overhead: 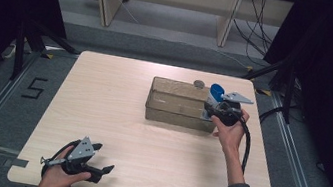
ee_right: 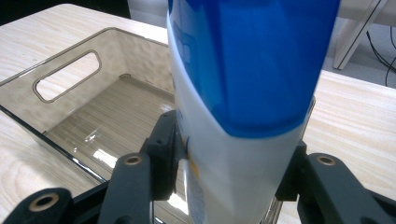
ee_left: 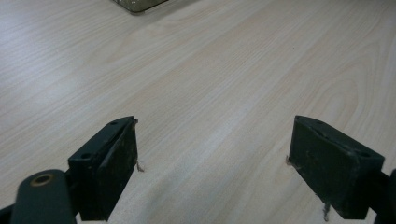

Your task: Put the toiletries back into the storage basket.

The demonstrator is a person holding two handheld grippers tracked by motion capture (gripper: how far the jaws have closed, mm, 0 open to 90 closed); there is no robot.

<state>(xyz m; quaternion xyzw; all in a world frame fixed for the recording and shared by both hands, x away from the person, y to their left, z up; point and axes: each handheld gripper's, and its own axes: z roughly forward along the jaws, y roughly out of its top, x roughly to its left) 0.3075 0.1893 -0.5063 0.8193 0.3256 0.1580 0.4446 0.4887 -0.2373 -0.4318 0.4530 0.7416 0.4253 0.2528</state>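
Standing near the counter's (overhead: pixel 115 116) far right, a clear bin (overhead: pixel 175 104) with handle slots has a bare bottom, and a small round thing (overhead: pixel 199 84) lies just behind it. The right gripper (overhead: pixel 220 109) pinches a blue-and-white bottle (ee_right: pixel 243 84) at the bin's right end. The left gripper (ee_left: pixel 212 163) rests near the front left edge, jaws spread.

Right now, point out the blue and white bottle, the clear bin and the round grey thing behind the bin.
blue and white bottle (ee_right: pixel 243 84), right gripper view, on its blue part.
clear bin (overhead: pixel 173 116), high view, on its near wall.
round grey thing (overhead: pixel 199 83), high view, on its top.
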